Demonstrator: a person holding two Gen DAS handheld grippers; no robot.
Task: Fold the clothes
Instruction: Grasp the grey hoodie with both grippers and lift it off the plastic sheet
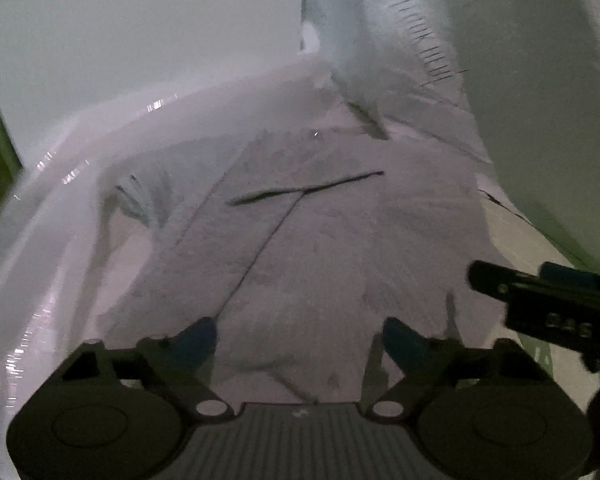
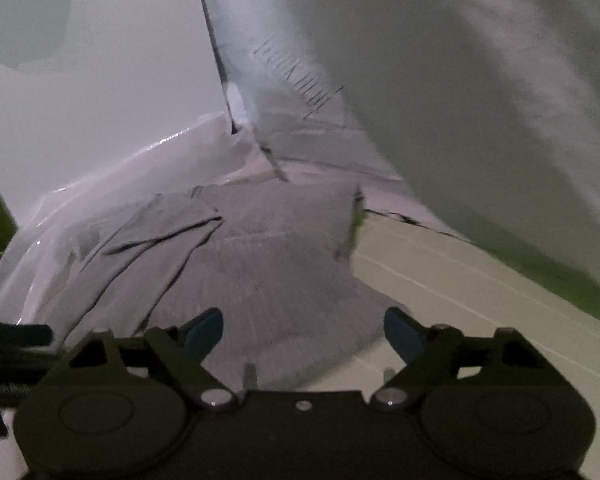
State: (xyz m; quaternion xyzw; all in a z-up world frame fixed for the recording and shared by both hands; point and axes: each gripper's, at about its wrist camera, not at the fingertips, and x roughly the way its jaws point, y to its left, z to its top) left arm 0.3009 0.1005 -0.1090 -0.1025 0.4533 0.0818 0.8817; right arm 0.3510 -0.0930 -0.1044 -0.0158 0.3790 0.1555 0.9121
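**Both grippers spread wide over the pale garment**

The left gripper [image 1: 300, 336] stands with its fingers far apart and nothing between them. The pale grey garment [image 1: 320, 248] lies flat just ahead of it, a dark seam running forward. The right gripper [image 2: 302, 332] is equally wide and empty, over the garment's near edge, with bare table [image 2: 480, 300] to its right. Motion blur smears the cloth; beyond, a white wall [image 1: 140, 32] and a draped sheet [image 2: 480, 100], cut off at the frame.
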